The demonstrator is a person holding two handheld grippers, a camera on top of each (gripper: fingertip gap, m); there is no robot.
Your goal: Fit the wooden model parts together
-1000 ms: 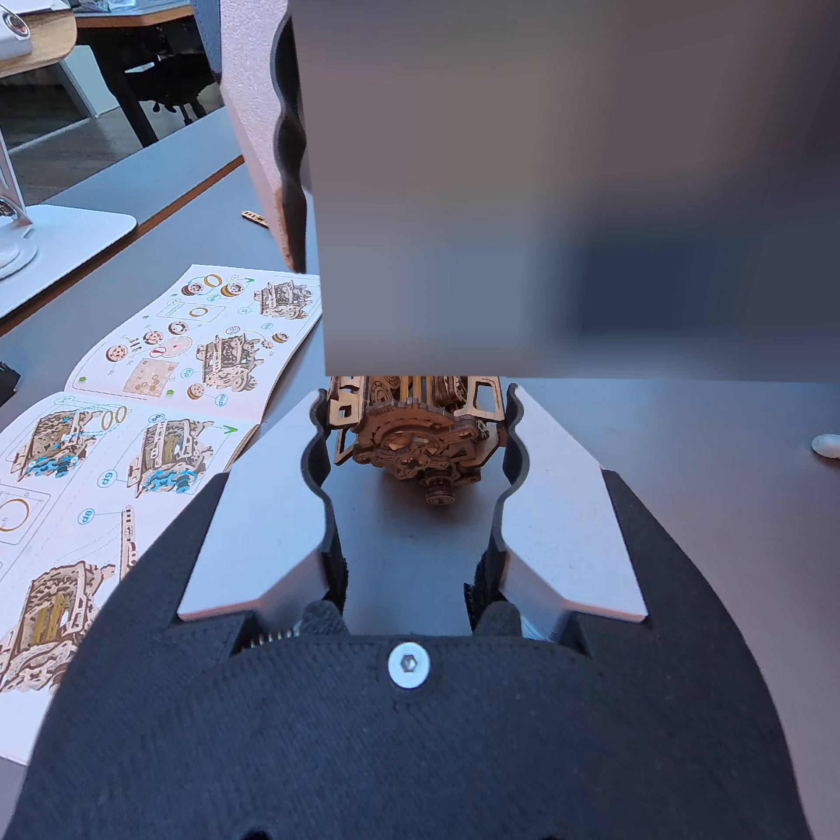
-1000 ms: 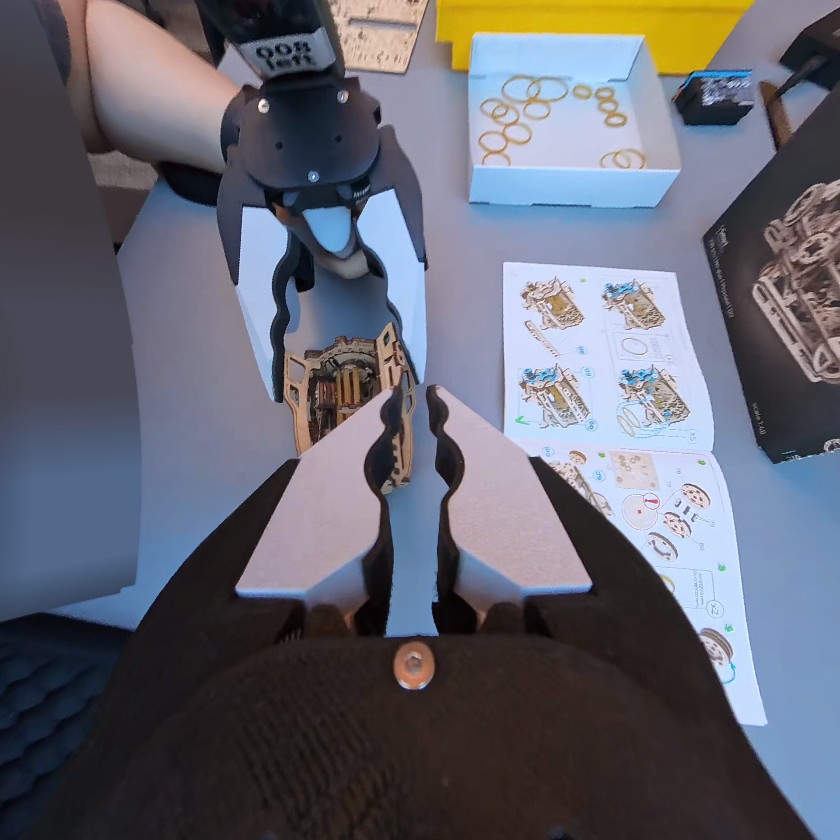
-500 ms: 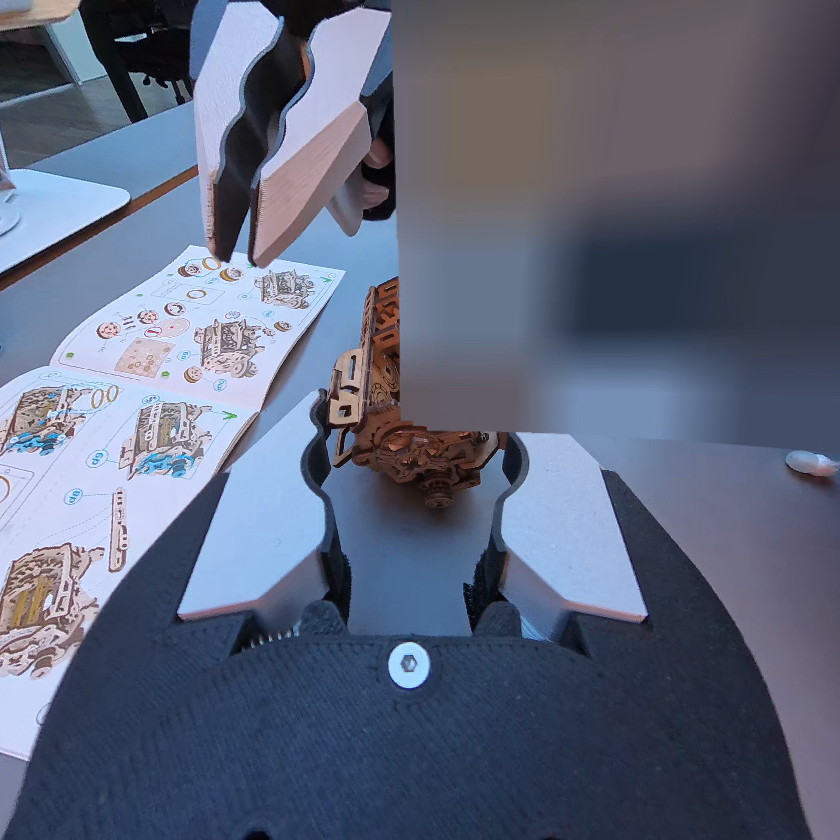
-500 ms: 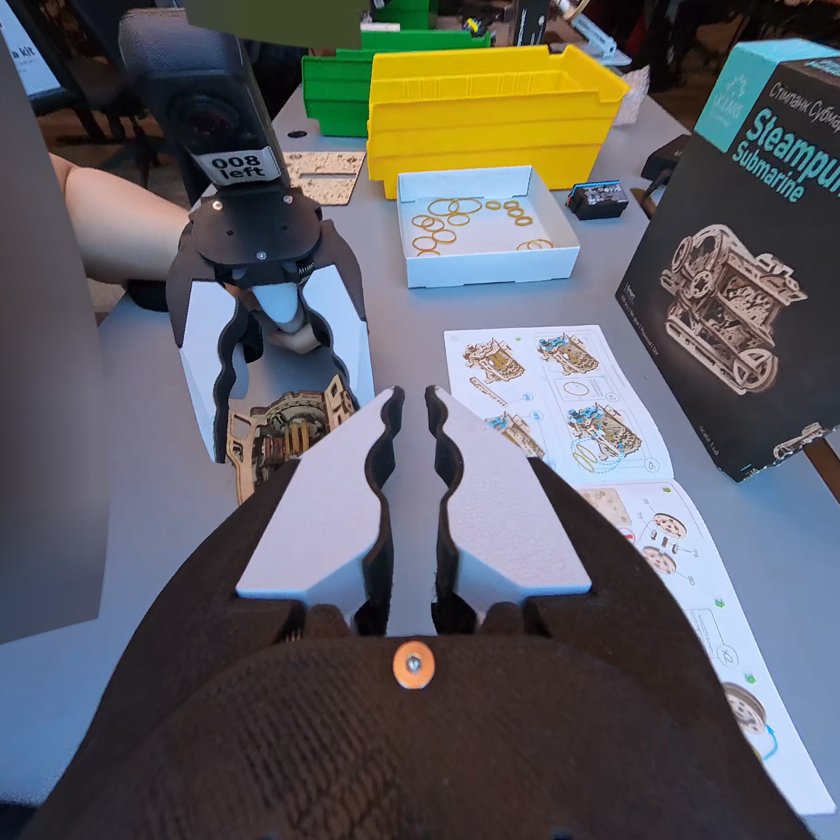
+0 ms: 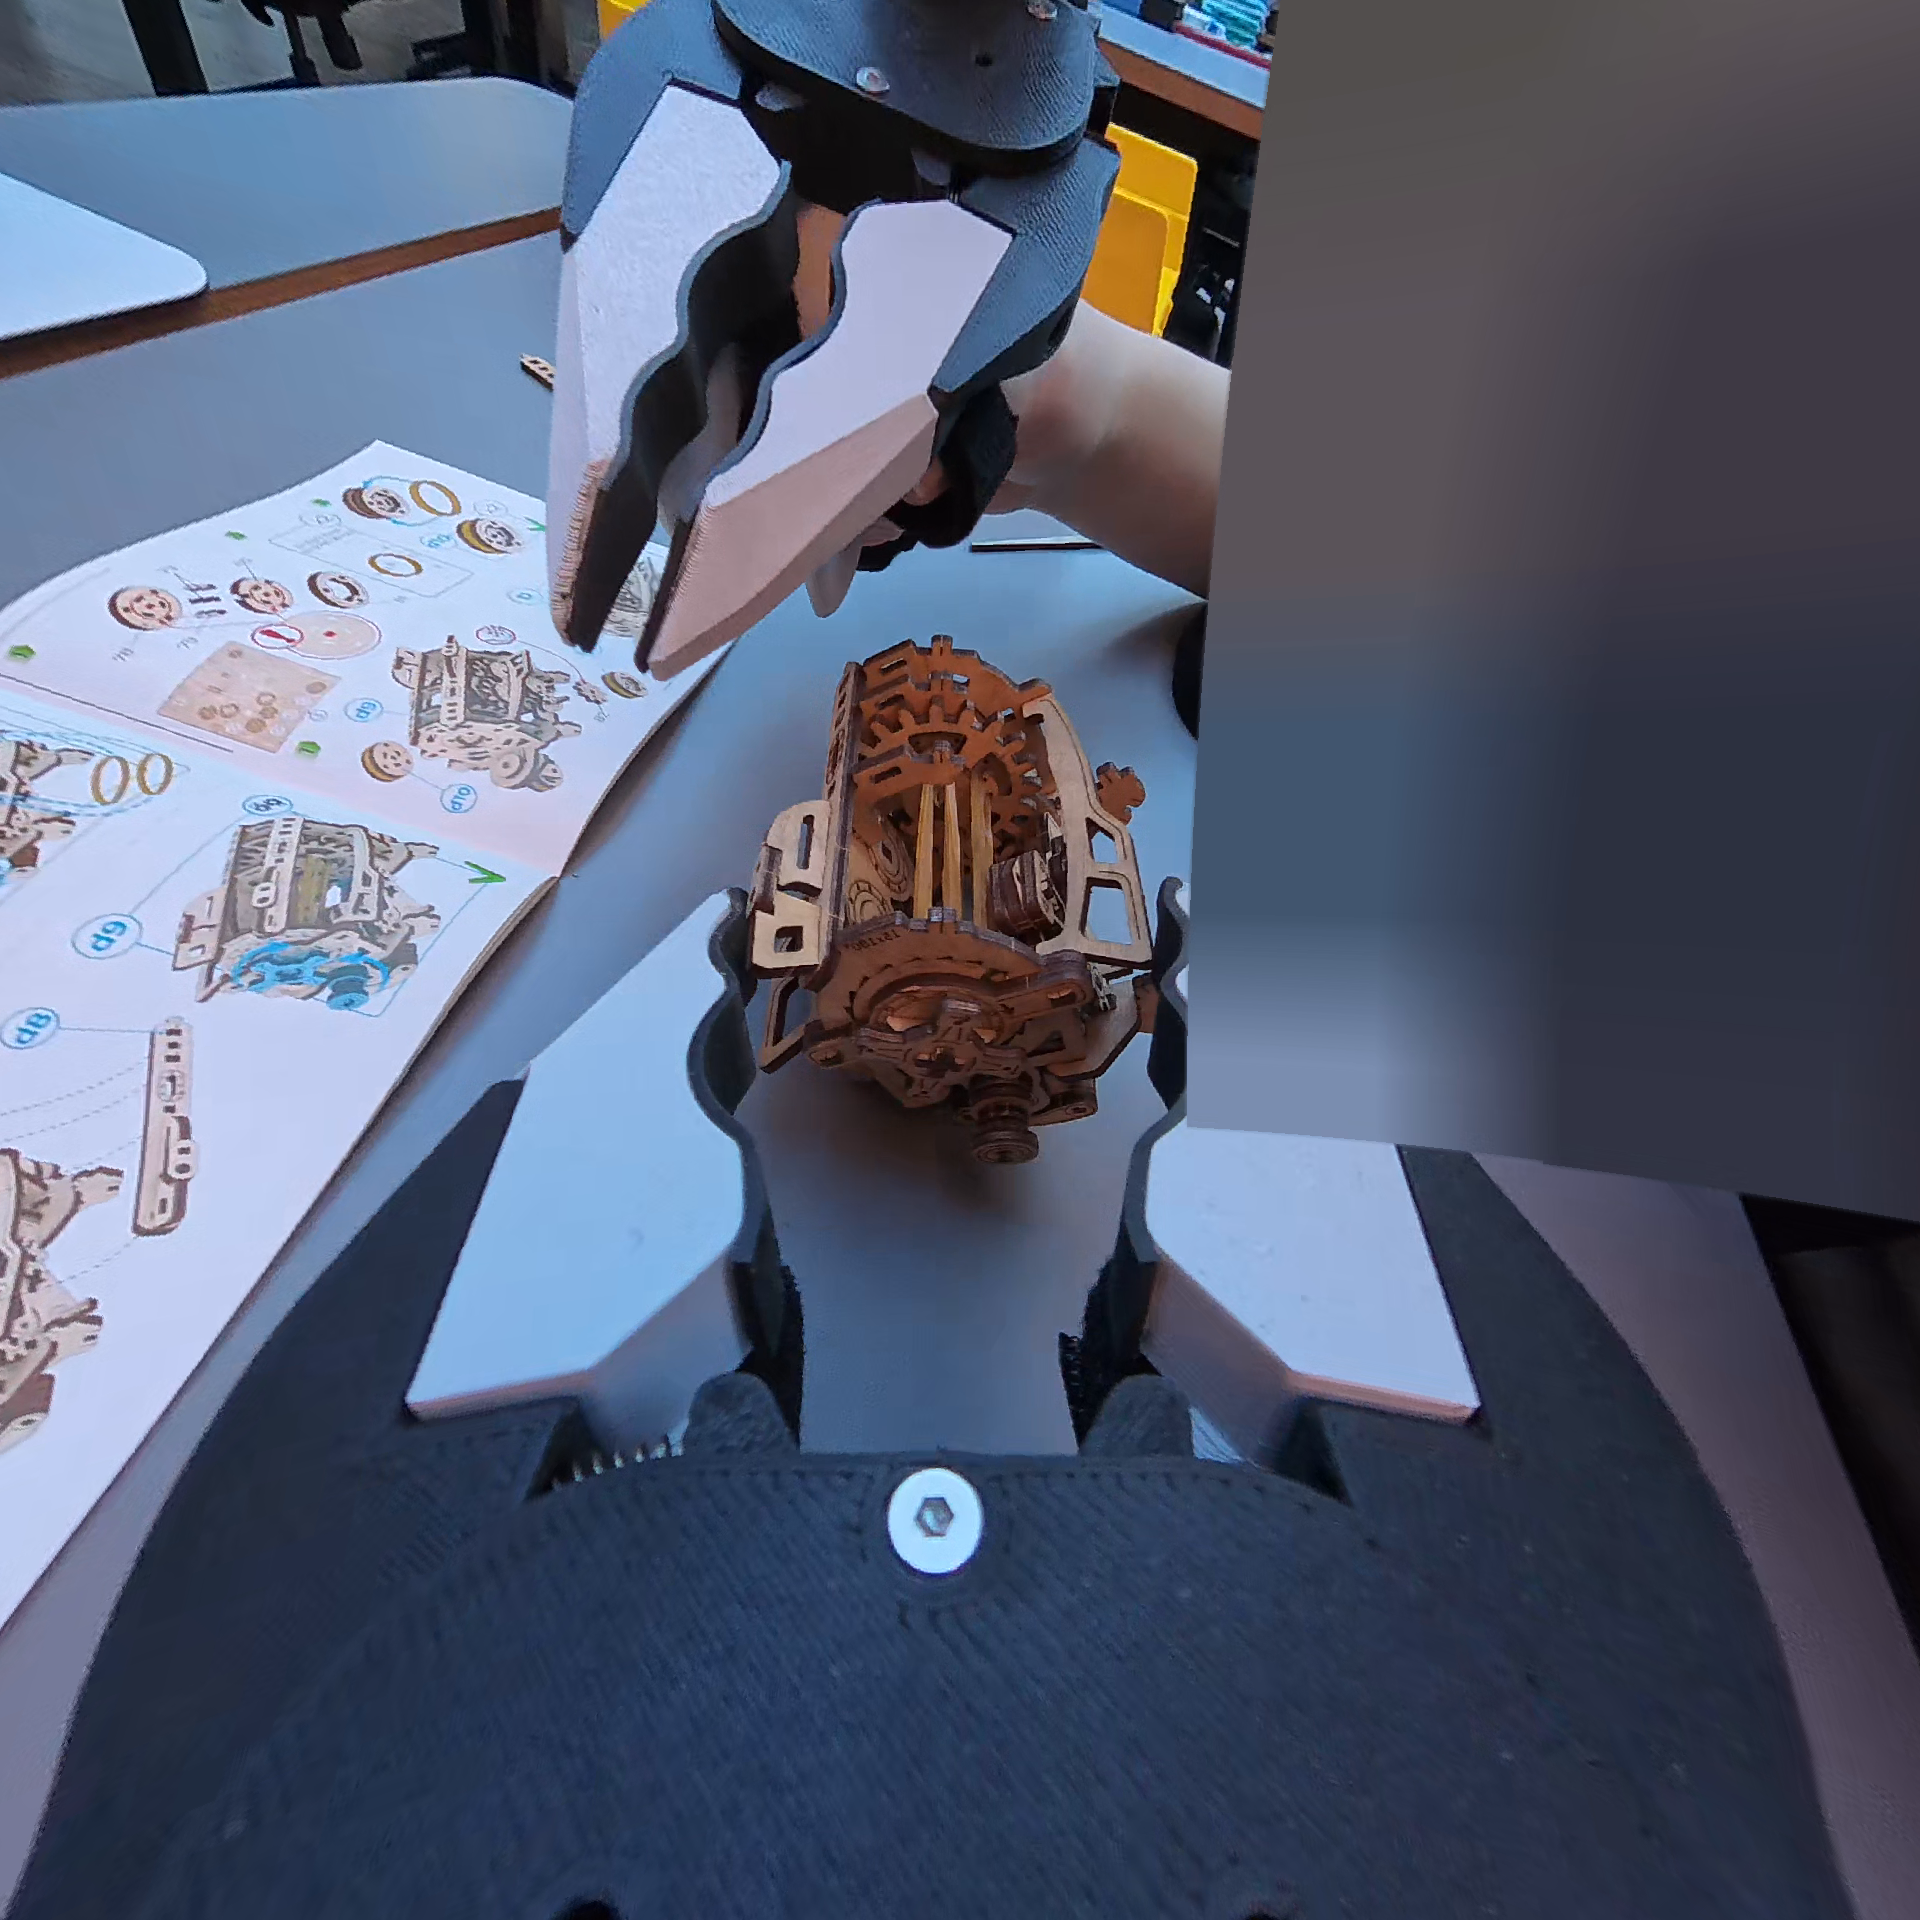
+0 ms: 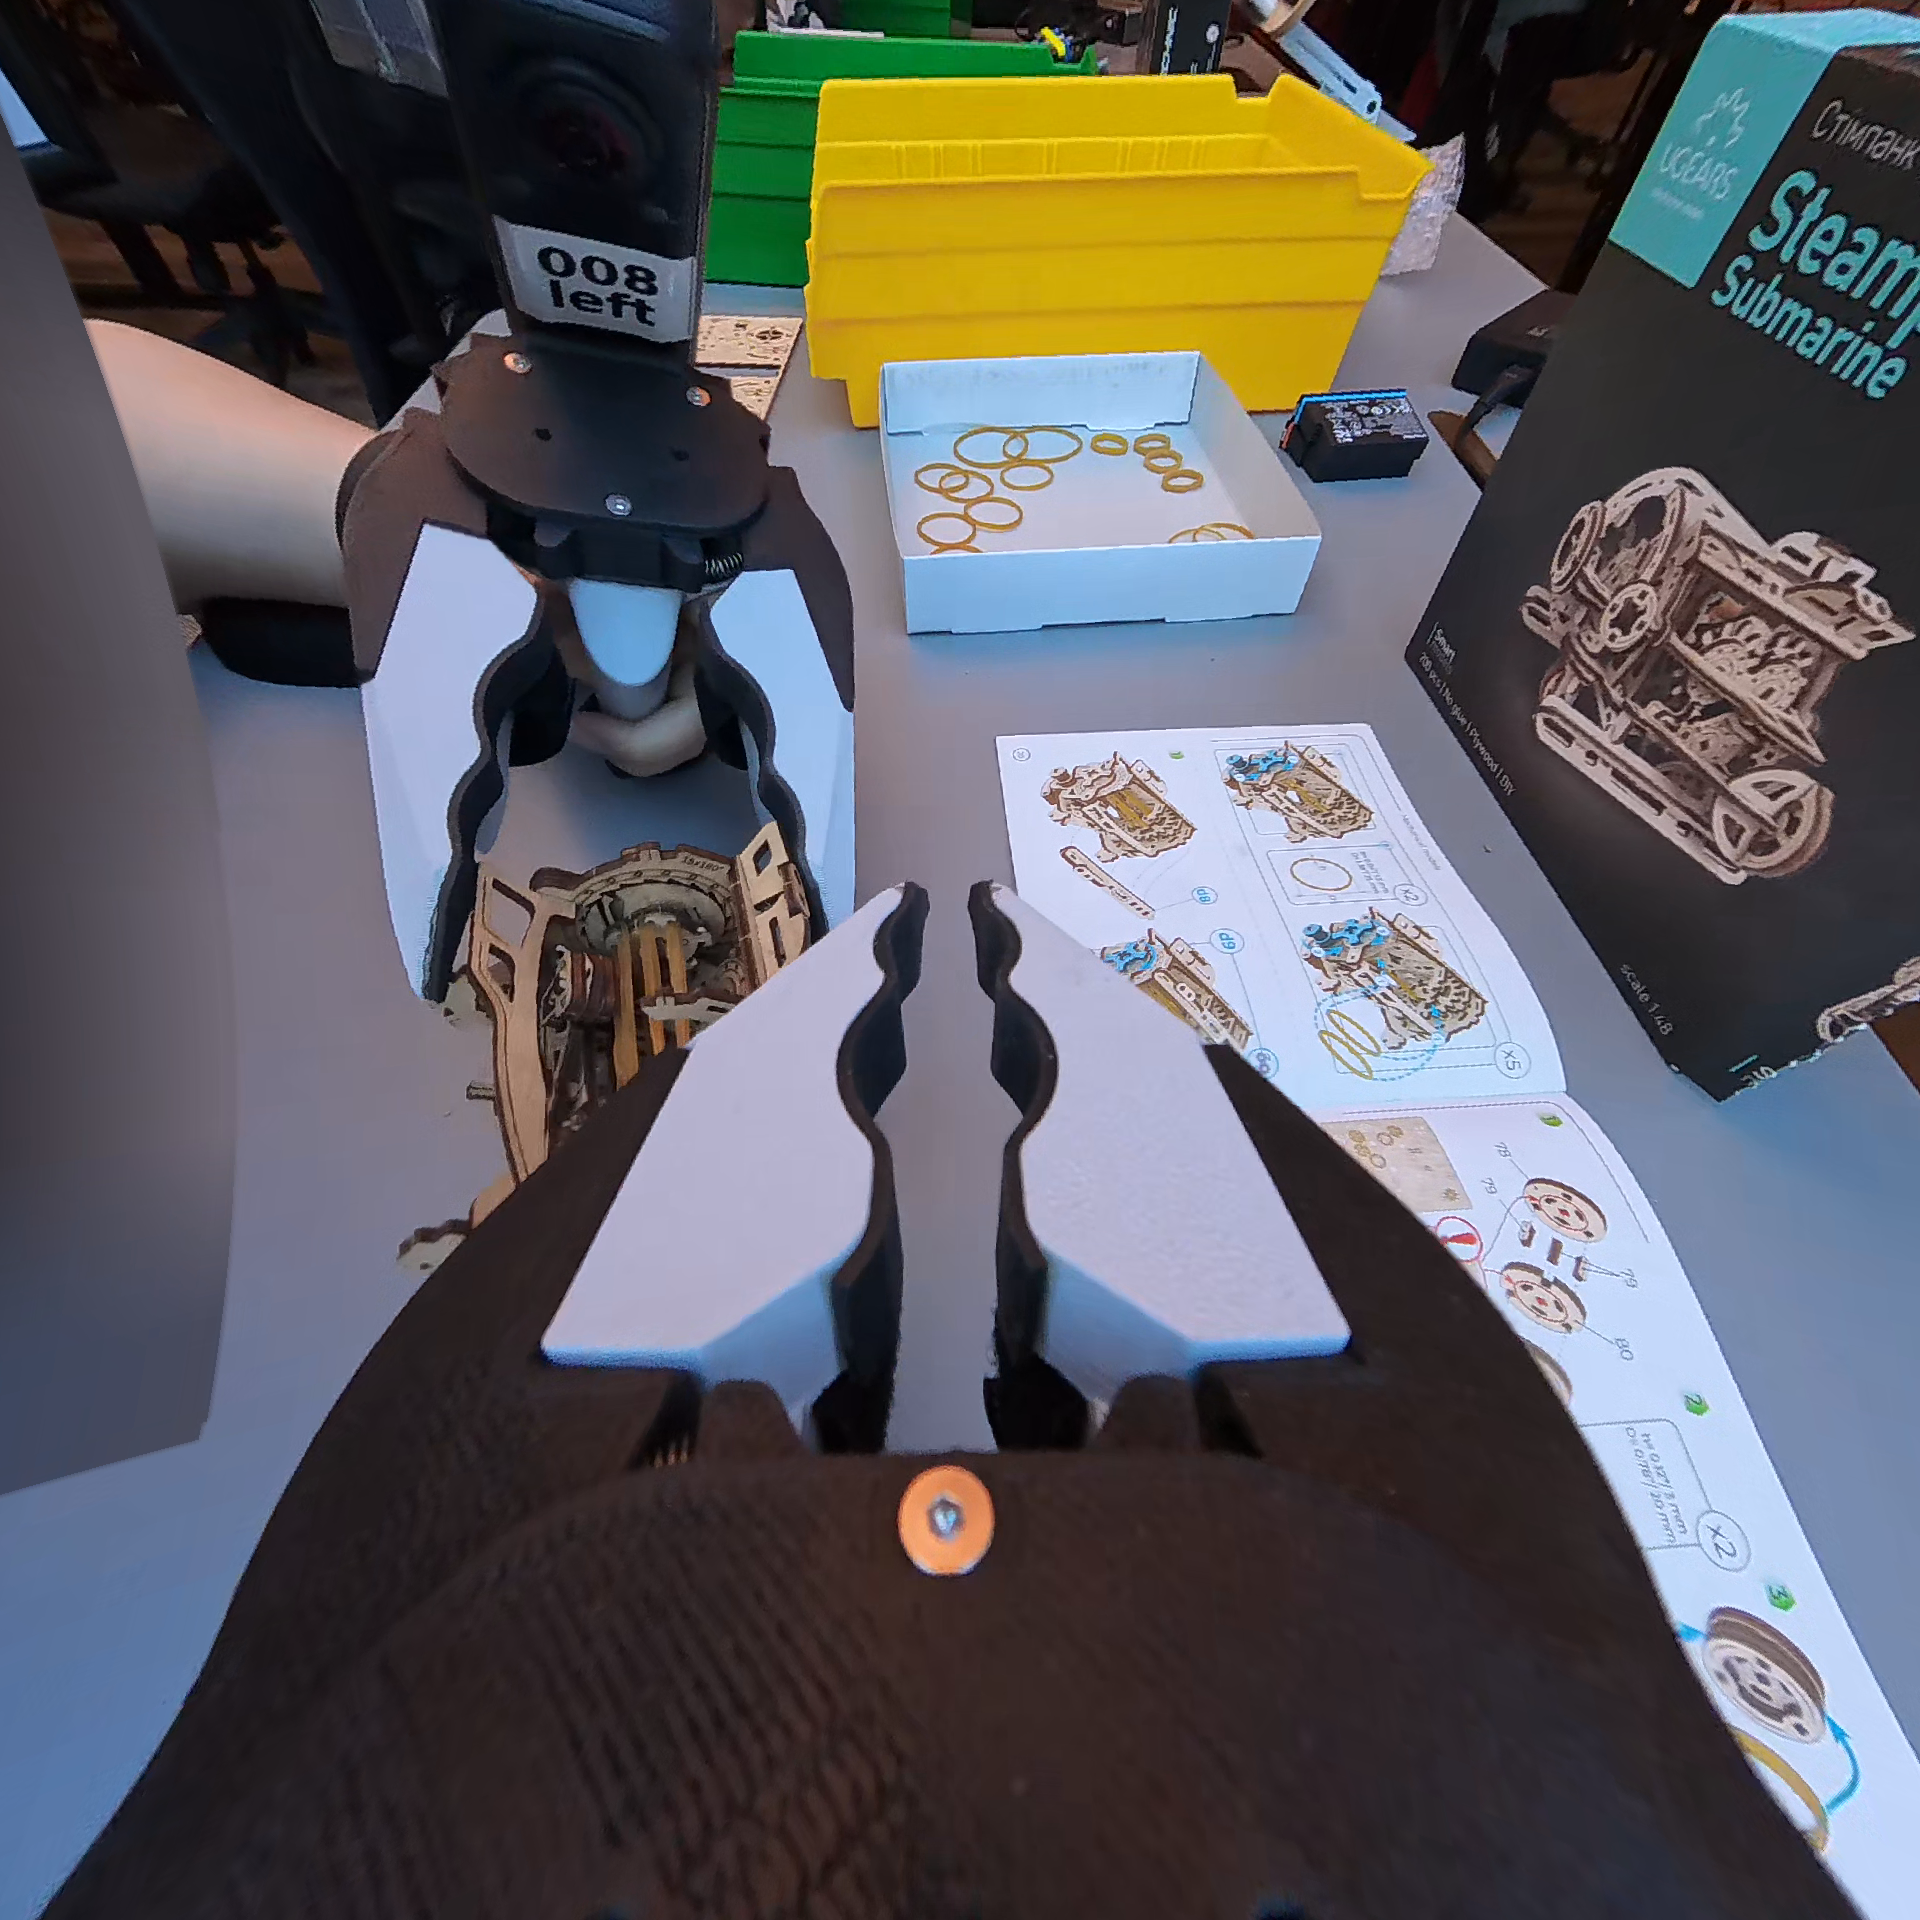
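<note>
On the grey table [image 6: 1039, 675] lies the wooden model [image 5: 951, 935], my landmark. My left gripper [image 5: 951, 951] straddles its near end, jaws wide, fingers at its two sides; whether they press it I cannot tell. My right gripper [image 6: 948, 902] hovers just beside the model, jaws narrow with a slim gap, holding nothing. Right of the model lies the open instruction booklet [image 6: 1330, 935]; beyond it, a white tray [image 6: 1101, 592] of rubber bands [image 6: 997, 457].
</note>
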